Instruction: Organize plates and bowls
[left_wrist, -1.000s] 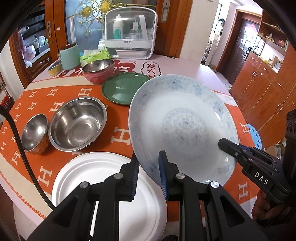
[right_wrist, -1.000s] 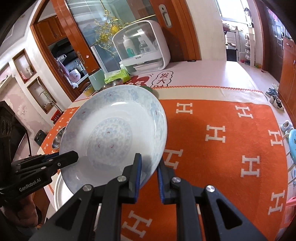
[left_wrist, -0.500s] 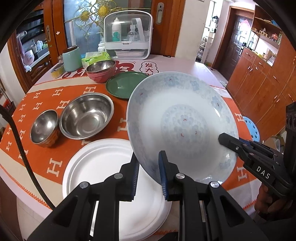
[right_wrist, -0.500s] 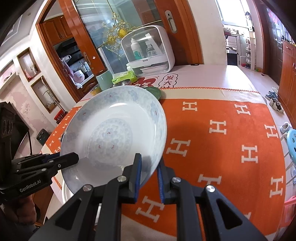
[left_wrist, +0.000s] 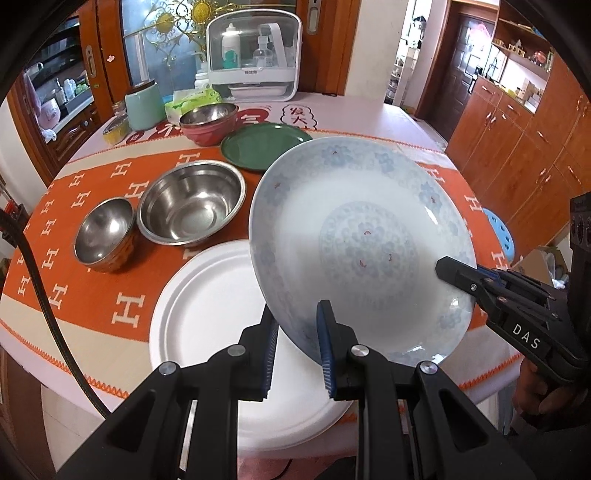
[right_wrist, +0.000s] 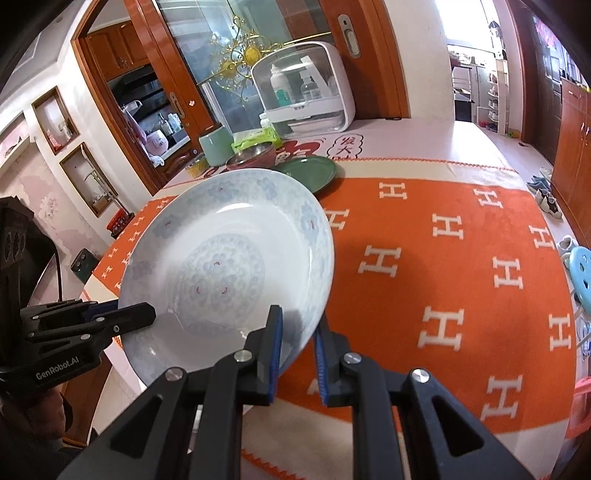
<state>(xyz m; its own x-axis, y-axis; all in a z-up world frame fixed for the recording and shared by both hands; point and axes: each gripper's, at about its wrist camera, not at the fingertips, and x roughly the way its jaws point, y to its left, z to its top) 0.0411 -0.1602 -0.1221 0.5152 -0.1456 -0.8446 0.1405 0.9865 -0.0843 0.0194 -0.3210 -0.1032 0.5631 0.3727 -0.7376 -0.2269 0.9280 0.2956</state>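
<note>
A large blue-patterned white plate (left_wrist: 364, 240) (right_wrist: 225, 258) hangs tilted above the table, held by both grippers. My left gripper (left_wrist: 297, 325) is shut on its near left rim. My right gripper (right_wrist: 297, 325) is shut on the opposite rim and shows as a black jaw (left_wrist: 465, 277) at the right of the left wrist view. Under the held plate lies a plain white plate (left_wrist: 214, 306) near the table's front edge. Two steel bowls (left_wrist: 192, 206) (left_wrist: 103, 232) sit left of it. A green plate (left_wrist: 264, 146) and a red bowl (left_wrist: 210, 122) stand further back.
An orange cloth with white H marks (right_wrist: 443, 258) covers the table. A white dish box (left_wrist: 255, 55), a green canister (left_wrist: 144, 105) and a tissue pack (left_wrist: 192, 101) line the far edge. Wooden cabinets (left_wrist: 517, 129) and a blue stool (right_wrist: 581, 273) stand at the right.
Both grippers have carried the patterned plate toward the table's near edge, so the white plate and the bowls have shifted right in the left wrist view. The grips have not changed.
</note>
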